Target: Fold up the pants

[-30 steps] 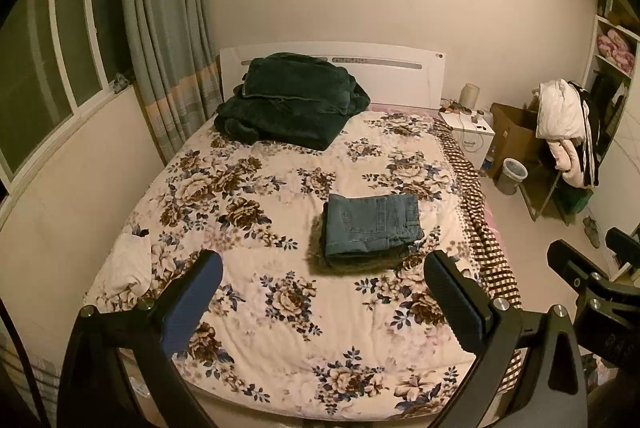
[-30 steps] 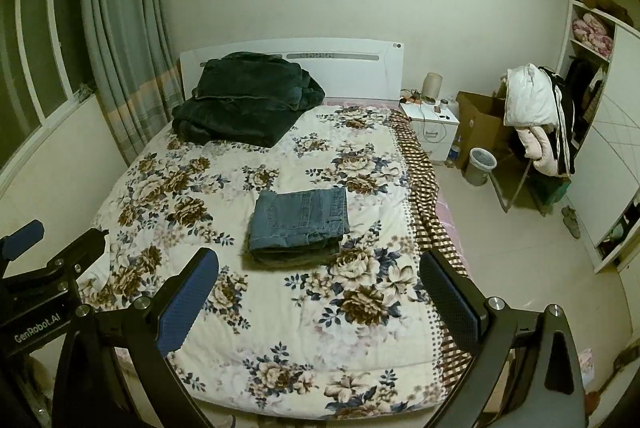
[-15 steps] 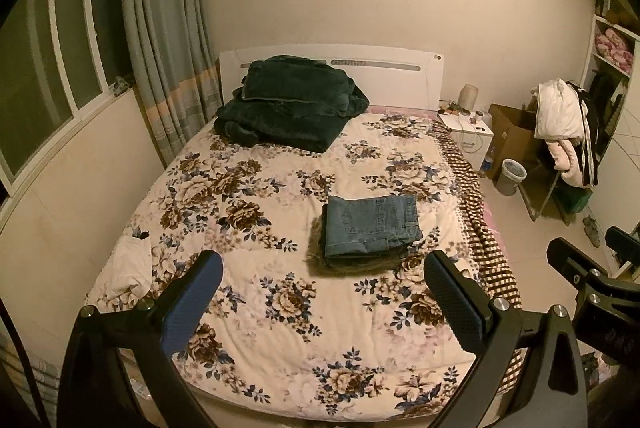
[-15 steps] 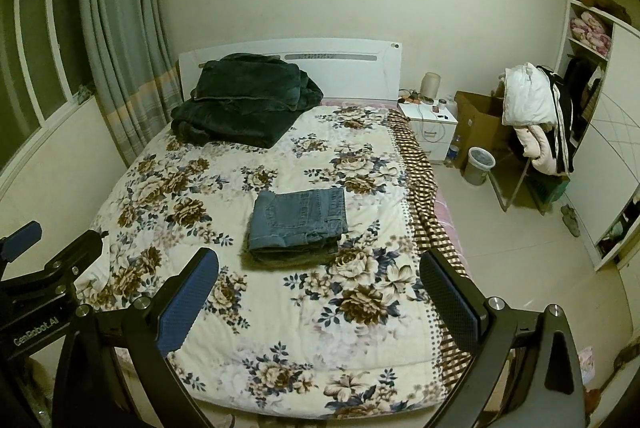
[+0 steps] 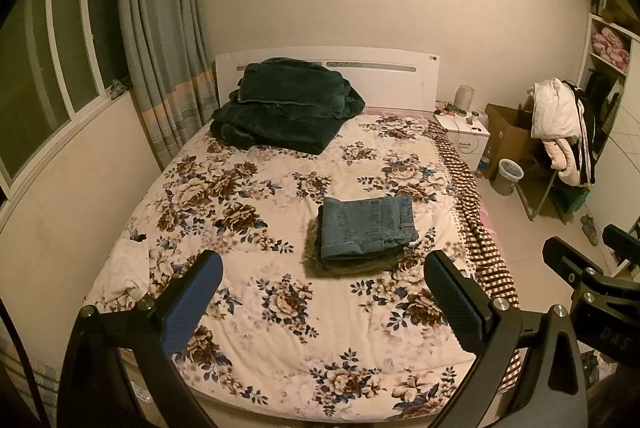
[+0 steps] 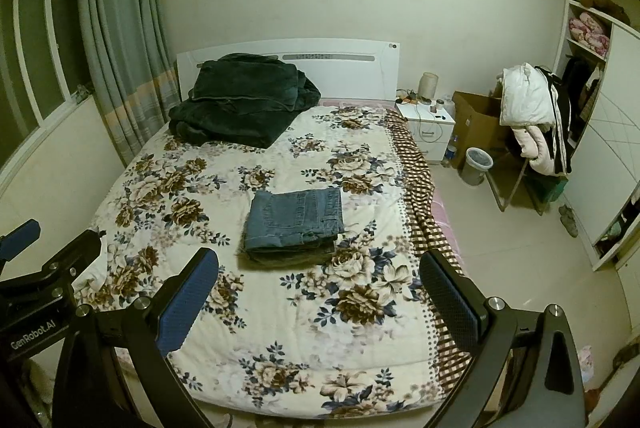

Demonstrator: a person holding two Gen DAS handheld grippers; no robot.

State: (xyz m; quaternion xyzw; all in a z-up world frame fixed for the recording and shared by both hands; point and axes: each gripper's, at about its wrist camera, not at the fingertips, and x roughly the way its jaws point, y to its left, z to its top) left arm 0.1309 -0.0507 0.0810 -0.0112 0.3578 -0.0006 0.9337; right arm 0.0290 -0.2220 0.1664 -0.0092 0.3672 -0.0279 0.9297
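Observation:
Blue jeans [image 5: 366, 226] lie folded in a neat rectangle on top of a darker folded garment, on the floral bedspread [image 5: 248, 196], right of the bed's middle. They also show in the right wrist view [image 6: 296, 222]. My left gripper [image 5: 324, 292] is open and empty, held back above the foot of the bed. My right gripper [image 6: 320, 292] is open and empty too, beside the left one. Both are well short of the jeans.
A dark green blanket [image 5: 284, 104] is piled at the headboard. A white cloth [image 5: 128, 268] lies at the bed's left edge. Right of the bed stand a nightstand [image 5: 466, 134], a bin [image 5: 508, 176], a cardboard box and a chair with clothes [image 5: 560, 124].
Both grippers have drifted slightly back and up, so the bed sits a little lower in view. The jeans have not moved.

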